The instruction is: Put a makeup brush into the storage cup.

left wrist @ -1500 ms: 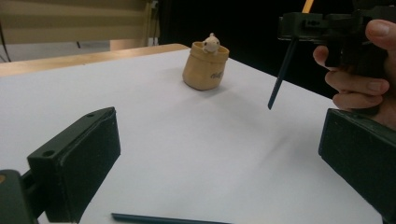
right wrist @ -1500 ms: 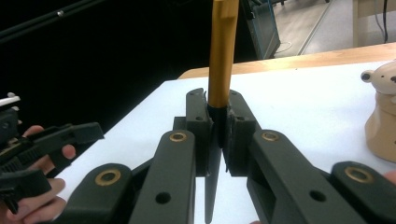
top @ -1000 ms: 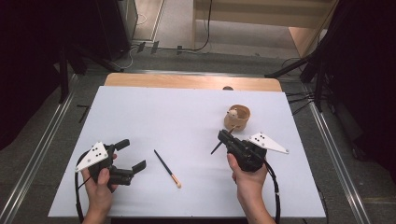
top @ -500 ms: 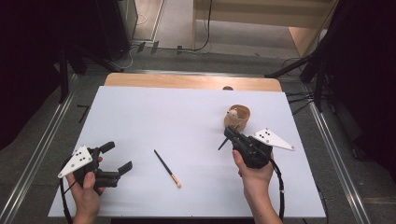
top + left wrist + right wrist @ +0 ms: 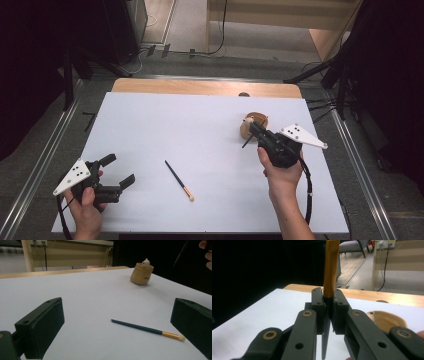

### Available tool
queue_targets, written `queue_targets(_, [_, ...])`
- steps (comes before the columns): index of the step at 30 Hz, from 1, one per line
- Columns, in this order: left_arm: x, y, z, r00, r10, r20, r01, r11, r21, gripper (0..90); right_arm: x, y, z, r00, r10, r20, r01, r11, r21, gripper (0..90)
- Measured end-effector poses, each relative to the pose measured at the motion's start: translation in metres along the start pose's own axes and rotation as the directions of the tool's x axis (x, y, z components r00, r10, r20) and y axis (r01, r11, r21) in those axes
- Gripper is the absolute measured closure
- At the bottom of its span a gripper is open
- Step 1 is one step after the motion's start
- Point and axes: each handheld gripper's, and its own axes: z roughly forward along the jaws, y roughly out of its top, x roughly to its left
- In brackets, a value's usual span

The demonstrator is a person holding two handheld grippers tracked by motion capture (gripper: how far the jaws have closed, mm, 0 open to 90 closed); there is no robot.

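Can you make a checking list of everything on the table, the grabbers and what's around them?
Surface: white sheet over a wooden table.
Job's things: one brush lies flat mid-sheet; a second brush, gold ferrule up, is held above the tan holder.
Clutter: nothing seen.
Grippers: left gripper open, near the sheet's front left corner; right gripper shut on the second brush.
Cables: black cable trails from the right gripper.
Surroundings: grey floor, dark stands, wooden furniture behind.

Brush (image 5: 179, 180) on table (image 5: 165, 125), left of cup (image 5: 252, 126)
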Motion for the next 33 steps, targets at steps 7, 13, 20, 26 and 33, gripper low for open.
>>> queue_targets(7, [-0.001,-0.001,0.002,0.9999,0.000,0.014,0.000,1.0000,0.000,0.0,-0.003,0.007,0.005,1.0000,-0.001,0.006,0.001,1.000,-0.005,84.4])
queue_targets(13, [0.001,-0.001,0.001,0.9999,-0.013,0.008,0.013,0.9999,-0.005,0.0,-0.007,0.011,0.011,0.9998,0.002,0.018,-0.001,1.000,-0.009,84.4])
queue_targets(20, [-0.001,-0.001,0.000,0.9997,-0.018,0.019,0.018,0.9997,-0.018,0.0,-0.011,0.013,0.015,0.9998,0.010,0.019,-0.010,1.000,-0.011,84.4])
queue_targets(26, [-0.001,-0.002,0.001,0.9996,-0.016,0.024,0.017,0.9997,-0.015,0.0,-0.011,0.018,0.020,0.9998,0.005,0.021,-0.005,1.000,-0.012,84.4])
queue_targets(33, [-0.002,-0.001,0.000,0.9995,-0.015,0.028,0.016,0.9994,-0.031,0.0,-0.013,0.031,0.026,0.9996,-0.009,0.028,0.010,0.999,-0.030,84.4])
